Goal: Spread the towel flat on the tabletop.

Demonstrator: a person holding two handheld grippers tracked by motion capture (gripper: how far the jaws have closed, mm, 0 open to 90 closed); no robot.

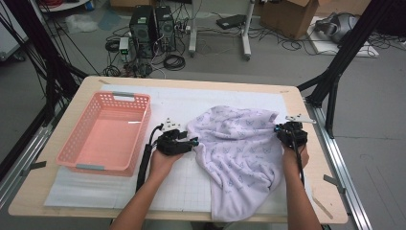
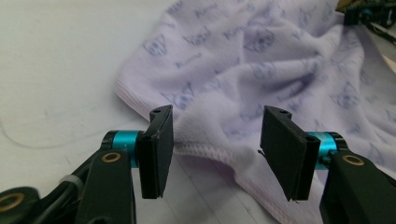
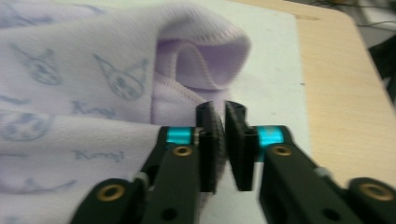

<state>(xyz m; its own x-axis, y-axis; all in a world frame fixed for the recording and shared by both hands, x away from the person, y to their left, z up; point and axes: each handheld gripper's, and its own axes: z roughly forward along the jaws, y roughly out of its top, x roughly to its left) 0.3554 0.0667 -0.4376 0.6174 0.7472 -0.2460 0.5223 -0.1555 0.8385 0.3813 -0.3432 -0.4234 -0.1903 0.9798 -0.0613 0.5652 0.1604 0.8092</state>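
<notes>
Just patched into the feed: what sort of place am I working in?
Probably a lab or workshop data-collection station: two computer towers with tangled cables on the floor, cardboard boxes, and a black metal frame around the wooden table.

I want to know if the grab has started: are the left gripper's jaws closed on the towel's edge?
No, the left gripper has its jaws wide apart, with the towel's hem lying between them.

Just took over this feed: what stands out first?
A crumpled lilac towel lies on the mat, its near end hanging over the table edge. The left gripper has its jaws open around the towel's hem, and the right gripper is at its far right corner. A pink basket sits empty at left.
</notes>
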